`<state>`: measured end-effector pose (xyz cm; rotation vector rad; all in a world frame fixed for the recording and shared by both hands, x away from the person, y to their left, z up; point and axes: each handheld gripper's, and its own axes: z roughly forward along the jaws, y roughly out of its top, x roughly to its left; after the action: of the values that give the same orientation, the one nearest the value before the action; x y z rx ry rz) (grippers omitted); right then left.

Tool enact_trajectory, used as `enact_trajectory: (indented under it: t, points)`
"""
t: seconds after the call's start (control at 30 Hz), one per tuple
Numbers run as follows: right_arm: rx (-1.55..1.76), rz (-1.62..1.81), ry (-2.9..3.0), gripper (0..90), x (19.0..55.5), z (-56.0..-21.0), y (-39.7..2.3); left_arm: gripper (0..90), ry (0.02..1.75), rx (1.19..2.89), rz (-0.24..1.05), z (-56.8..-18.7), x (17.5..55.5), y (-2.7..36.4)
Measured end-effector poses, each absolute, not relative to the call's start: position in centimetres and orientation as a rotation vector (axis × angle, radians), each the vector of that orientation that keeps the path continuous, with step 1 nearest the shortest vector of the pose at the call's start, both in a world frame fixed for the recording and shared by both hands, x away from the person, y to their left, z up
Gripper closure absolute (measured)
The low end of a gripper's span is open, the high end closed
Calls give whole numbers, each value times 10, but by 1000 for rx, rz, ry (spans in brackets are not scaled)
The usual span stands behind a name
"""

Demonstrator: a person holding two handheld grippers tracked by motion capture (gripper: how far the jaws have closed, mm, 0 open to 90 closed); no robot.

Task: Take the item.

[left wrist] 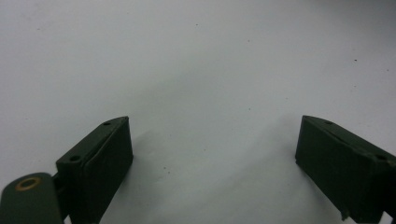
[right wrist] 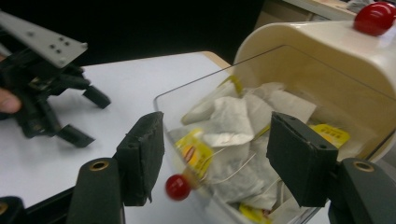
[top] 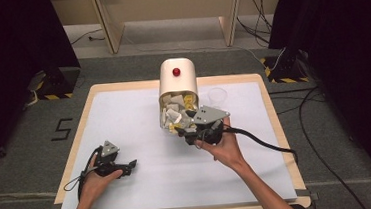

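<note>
A cream box [top: 176,80] with a red knob on top stands at the back middle of the white mat [top: 124,114]. Its clear front flap [right wrist: 187,100] hangs open and carries a small red knob [right wrist: 177,186]. Several tea bags [right wrist: 233,121], white with yellow tags, fill the opening [top: 176,112]. My right gripper [top: 188,129] points into that opening; its jaws [right wrist: 215,158] stand apart on either side of the tea bags, and no pad presses on one. My left gripper [top: 130,166] rests low at the front left, open [left wrist: 215,158], with bare mat between its jaws. It also appears in the right gripper view [right wrist: 88,116].
A clear plastic cup [top: 218,97] stands just right of the box. The mat lies on a wooden table [top: 275,122]. A black cable [top: 262,143] trails from the right gripper across the mat's right side. Bare mat stretches between the two hands.
</note>
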<state>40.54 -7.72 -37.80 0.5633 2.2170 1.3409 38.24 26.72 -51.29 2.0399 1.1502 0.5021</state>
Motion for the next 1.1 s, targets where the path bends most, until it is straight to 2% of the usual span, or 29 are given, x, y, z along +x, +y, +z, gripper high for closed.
enact_trajectory:
  t: [0.47, 0.73, 0.87, 0.9, 0.93, 0.97, 1.03, 1.07, 1.1]
  points:
    - [709, 1279, 2235, 394, 431, -380, -58, 98, 1151, 2040, 501, -513, 382, 267]
    - [739, 1224, 2270, 434, 439, -387, -47, 98, 1150, 2041, 503, -513, 382, 267]
    - [748, 1174, 2274, 501, 441, -389, -47, 98, 1151, 2041, 503, -513, 382, 267]
    - [751, 1164, 2276, 546, 441, -388, -48, 98, 1151, 2042, 504, -513, 382, 267]
    - [751, 1164, 2276, 546, 441, -388, -48, 98, 1150, 2041, 504, -513, 382, 267]
    - [741, 1157, 2284, 597, 442, -388, -49, 98, 1151, 2041, 502, -513, 382, 267]
    - [738, 1158, 2288, 621, 442, -388, -49, 98, 1151, 2041, 503, -513, 382, 267]
    - [727, 1161, 2287, 694, 442, -387, -51, 98, 1152, 2041, 503, -513, 382, 267]
    - [725, 1166, 2288, 723, 441, -386, -51, 98, 1151, 2040, 502, -513, 382, 267]
